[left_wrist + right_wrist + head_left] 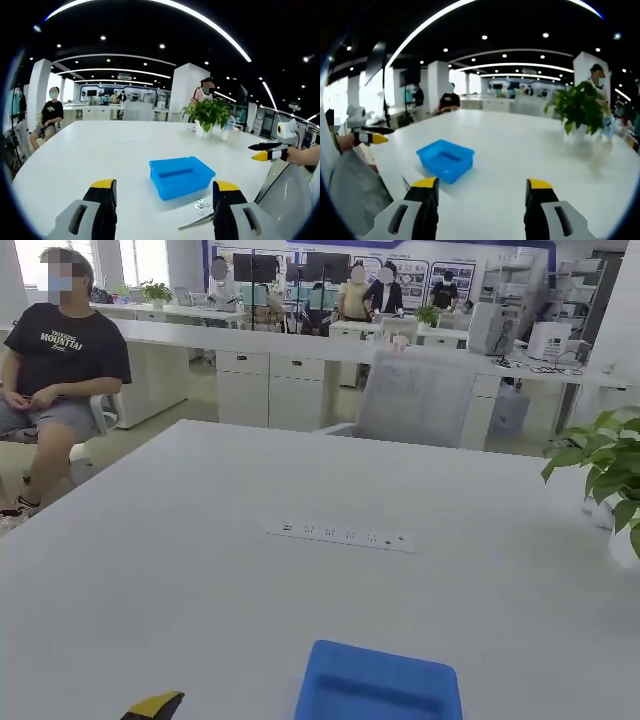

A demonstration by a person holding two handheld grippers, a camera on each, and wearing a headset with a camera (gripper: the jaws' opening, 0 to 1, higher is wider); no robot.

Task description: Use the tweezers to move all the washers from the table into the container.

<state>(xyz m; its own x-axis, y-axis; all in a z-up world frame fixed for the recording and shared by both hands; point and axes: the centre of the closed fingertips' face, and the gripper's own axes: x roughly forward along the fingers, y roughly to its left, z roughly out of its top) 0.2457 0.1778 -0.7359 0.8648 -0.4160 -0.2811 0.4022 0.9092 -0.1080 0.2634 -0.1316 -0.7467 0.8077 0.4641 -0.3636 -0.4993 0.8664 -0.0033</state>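
The washers [202,204] lie in a small cluster on the bench [100,150], just beside the near corner of the blue container [181,175]. The tweezers [197,223] lie next to them, untouched. No washer can be made out inside the container. The left tool [165,185] and the right tool [482,183] both stand wide open, holding nothing. I judge the task not yet begun: the tweezers need picking up first, and every washer is left to move.

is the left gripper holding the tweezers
No, the thin metal tweezers lie on the white table beside the small metal washers, and the left gripper is open and empty.
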